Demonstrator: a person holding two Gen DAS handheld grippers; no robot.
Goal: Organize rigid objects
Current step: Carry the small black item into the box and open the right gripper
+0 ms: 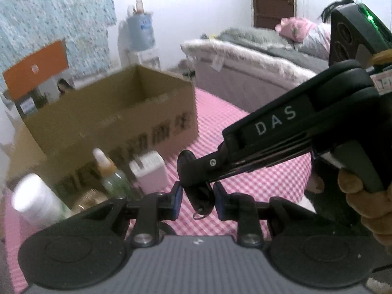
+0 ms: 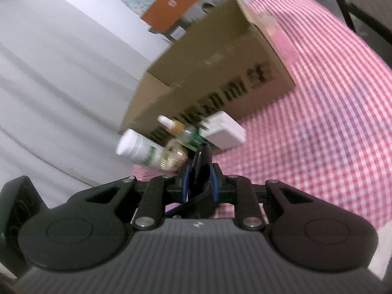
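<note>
A small black key fob (image 1: pixel 199 197) with a metal ring hangs between my left gripper's (image 1: pixel 198 199) blue pads. My right gripper (image 1: pixel 193 171) reaches in from the right and is shut on the fob's top. In the right wrist view the fob (image 2: pixel 202 161) stands edge-on between the closed-in pads of the right gripper (image 2: pixel 199 178). My left fingers stand close on both sides of the fob; contact is unclear. An open cardboard box (image 1: pixel 117 112) sits behind on the pink checked cloth (image 1: pixel 257 178).
Before the box stand a white bottle (image 1: pixel 36 201), a dropper bottle (image 1: pixel 110 174), a gold-lidded jar (image 1: pixel 90 198) and a white charger (image 1: pixel 149 169); these also show in the right wrist view (image 2: pixel 171 142). A bed (image 1: pixel 245 56) lies at the back right.
</note>
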